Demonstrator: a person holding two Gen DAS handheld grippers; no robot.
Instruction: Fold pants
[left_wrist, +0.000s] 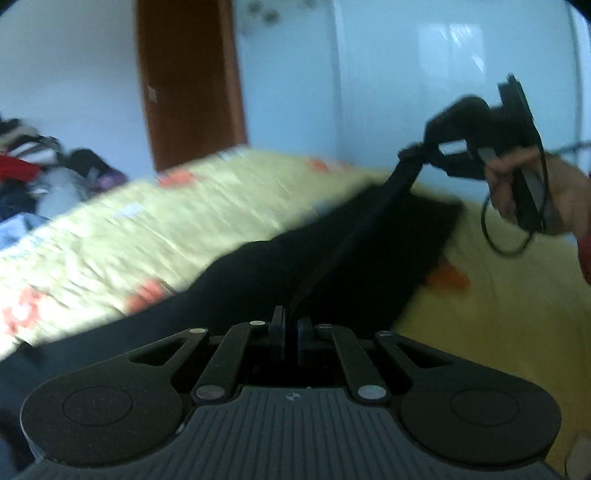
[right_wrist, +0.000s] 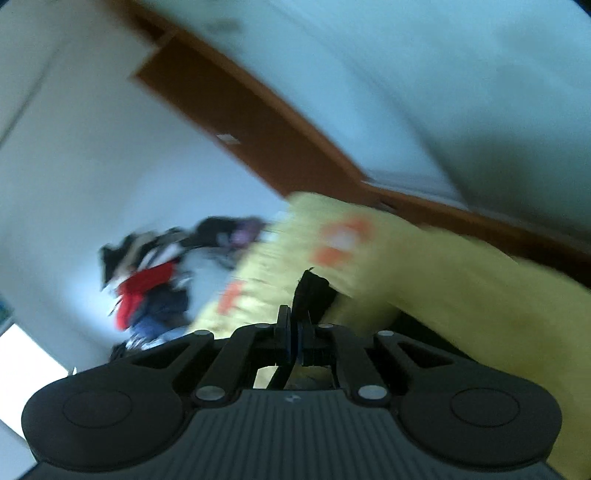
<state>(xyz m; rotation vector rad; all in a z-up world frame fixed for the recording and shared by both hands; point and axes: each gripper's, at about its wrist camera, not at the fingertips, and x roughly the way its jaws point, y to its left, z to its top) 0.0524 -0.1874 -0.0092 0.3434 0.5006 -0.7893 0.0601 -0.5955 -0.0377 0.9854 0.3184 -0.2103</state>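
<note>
The pants (left_wrist: 332, 258) are black, near featureless in the blur, and lie across a yellow-green bedspread (left_wrist: 147, 221) with orange-red flower prints; in the left wrist view they spread from about 8 o'clock through the centre toward 2 o'clock, the far end a broad dark slab against the cloth; one edge is pulled up into a taut narrow band that runs from the left gripper (left_wrist: 291, 325) up toward 1 o'clock to the right gripper (left_wrist: 412, 153); the left gripper's jaws are closed to a thin slit with the black fabric pinched between them; the right gripper, held by the person's right hand (left_wrist: 532, 192) at about 2 o'clock, grips the other end of the band; in the right wrist view its jaws are likewise pressed together, a crumpled tuft of black fabric sticking up from the tips toward 12 o'clock; a heap of mixed clothes (right_wrist: 147, 280), red, blue and dark, sits at 9 o'clock beyond the bed; a brown door frame (left_wrist: 188, 81) stands at 11 o'clock against pale walls.
</note>
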